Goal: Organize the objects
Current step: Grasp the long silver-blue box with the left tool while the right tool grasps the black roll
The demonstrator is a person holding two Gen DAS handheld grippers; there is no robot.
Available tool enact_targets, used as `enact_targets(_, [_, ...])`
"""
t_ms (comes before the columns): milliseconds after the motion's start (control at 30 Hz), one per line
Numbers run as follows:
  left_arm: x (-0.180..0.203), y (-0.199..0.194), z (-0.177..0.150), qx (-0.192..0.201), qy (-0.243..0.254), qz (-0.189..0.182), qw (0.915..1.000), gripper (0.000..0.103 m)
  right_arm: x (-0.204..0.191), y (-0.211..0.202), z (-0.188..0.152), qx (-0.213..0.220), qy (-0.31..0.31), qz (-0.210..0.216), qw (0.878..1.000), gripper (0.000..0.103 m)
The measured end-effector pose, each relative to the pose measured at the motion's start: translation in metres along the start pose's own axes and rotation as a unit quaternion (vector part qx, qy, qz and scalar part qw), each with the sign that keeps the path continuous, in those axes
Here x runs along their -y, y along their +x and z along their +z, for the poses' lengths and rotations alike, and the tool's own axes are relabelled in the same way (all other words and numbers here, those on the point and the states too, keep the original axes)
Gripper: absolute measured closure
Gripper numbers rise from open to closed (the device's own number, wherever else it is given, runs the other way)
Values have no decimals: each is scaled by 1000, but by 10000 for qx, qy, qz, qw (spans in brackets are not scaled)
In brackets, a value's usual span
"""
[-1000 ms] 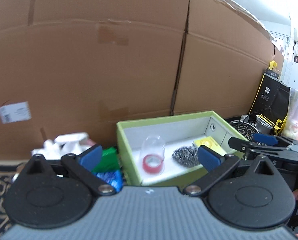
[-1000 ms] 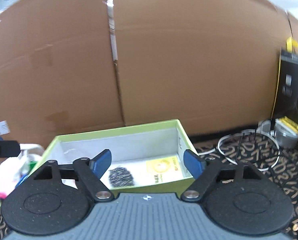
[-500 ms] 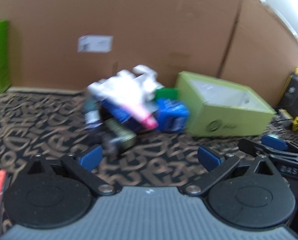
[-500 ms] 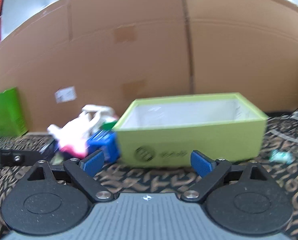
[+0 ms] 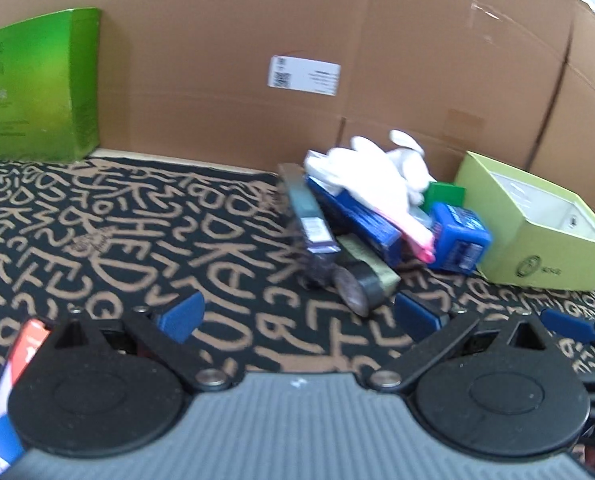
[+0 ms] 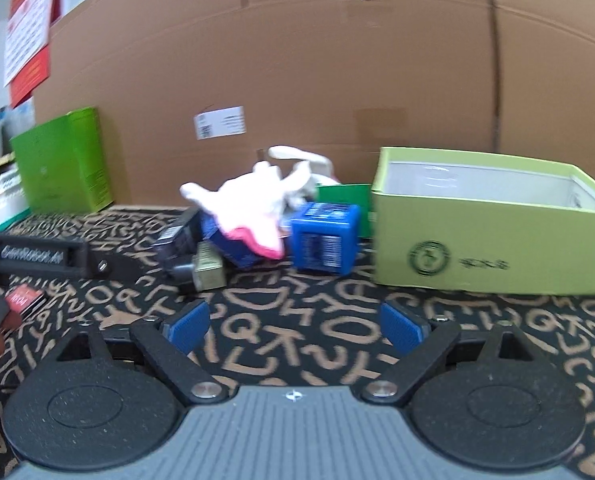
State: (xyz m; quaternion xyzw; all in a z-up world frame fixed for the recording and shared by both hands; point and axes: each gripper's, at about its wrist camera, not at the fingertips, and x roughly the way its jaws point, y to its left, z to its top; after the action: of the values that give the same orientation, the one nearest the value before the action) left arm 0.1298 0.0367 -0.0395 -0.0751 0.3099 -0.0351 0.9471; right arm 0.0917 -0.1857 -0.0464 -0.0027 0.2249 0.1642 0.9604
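A pile of objects lies on the patterned carpet: a white and pink cloth (image 5: pixel 381 184) (image 6: pixel 257 204), a blue box (image 5: pixel 459 242) (image 6: pixel 324 240), a long dark blue box (image 5: pixel 309 216), a black tape roll (image 5: pixel 359 284) and a tan box (image 6: pixel 208 266). An open light-green box (image 5: pixel 537 232) (image 6: pixel 489 232) stands to the right of the pile. My left gripper (image 5: pixel 297 316) is open and empty, low over the carpet, short of the pile. My right gripper (image 6: pixel 295 322) is open and empty, in front of the blue box and the green box.
A cardboard wall (image 5: pixel 257 40) backs the scene. A tall green box (image 5: pixel 37 84) (image 6: pixel 65 160) stands at the far left. A red packet (image 6: pixel 23 298) (image 5: pixel 13 380) lies on the carpet at the left. The left gripper's body (image 6: pixel 37 260) shows at the right wrist view's left edge.
Both grippers pulled back from above the light-green box and dropped low over the carpet. The left one swung left, so the pile now lies ahead of it.
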Motion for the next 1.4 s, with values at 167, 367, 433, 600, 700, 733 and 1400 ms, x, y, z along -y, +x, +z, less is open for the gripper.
enact_targets(167, [-9, 15, 20, -29, -37, 40, 10000, 0, -26, 34, 8, -231, -292, 392, 9985, 35])
enact_targets(367, [-9, 37, 36, -111, 50, 13, 9999, 0, -60, 78, 15, -482, -699, 690, 9940, 52])
enact_targets(433, [-7, 46, 39, -150, 131, -18, 9998, 5, -64, 88, 17, -588, -699, 751, 9930, 61])
enact_targets(600, [-5, 68, 44, -317, 165, -108, 9993, 25, -64, 88, 17, -571, -658, 755, 9933, 82])
enact_targets(700, [-4, 80, 45, -490, 172, -197, 9985, 41, -57, 74, 13, -523, -536, 753, 9943, 82])
enact_targets(733, [-4, 83, 44, -546, 157, -251, 9981, 46, -54, 69, 11, -516, -483, 761, 9946, 81])
enact_targets(1400, [-1, 1, 0, -883, 619, -554, 9926, 67, -6, -19, -30, -851, -174, 680, 9939, 80])
